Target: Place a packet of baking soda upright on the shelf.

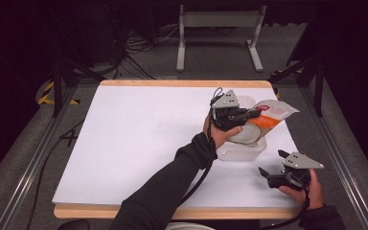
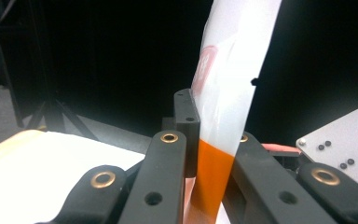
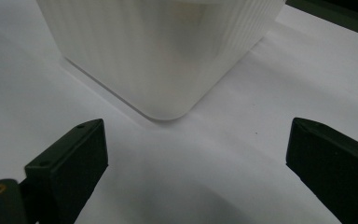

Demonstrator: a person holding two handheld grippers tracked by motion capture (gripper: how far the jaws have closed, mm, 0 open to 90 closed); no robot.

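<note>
My left gripper (image 1: 250, 114) is shut on a white pouch with an orange band (image 1: 274, 113), holding it up over a white ribbed plastic container (image 1: 242, 149) at the right of the table. In the left gripper view the pouch (image 2: 228, 70) rises upright between the jaws, clamped at its orange part. My right gripper (image 1: 272, 164) rests low near the table's front right corner, open, with nothing between its jaws. In the right gripper view the container's rounded corner (image 3: 158, 51) lies just ahead of the spread jaws of the right gripper (image 3: 196, 154).
The white tabletop (image 1: 139, 134) has a wooden rim and spreads wide to the left of the container. Behind the table stand a grey metal frame (image 1: 218, 19) and loose cables (image 1: 134, 48) on the floor. Black rails run along both sides.
</note>
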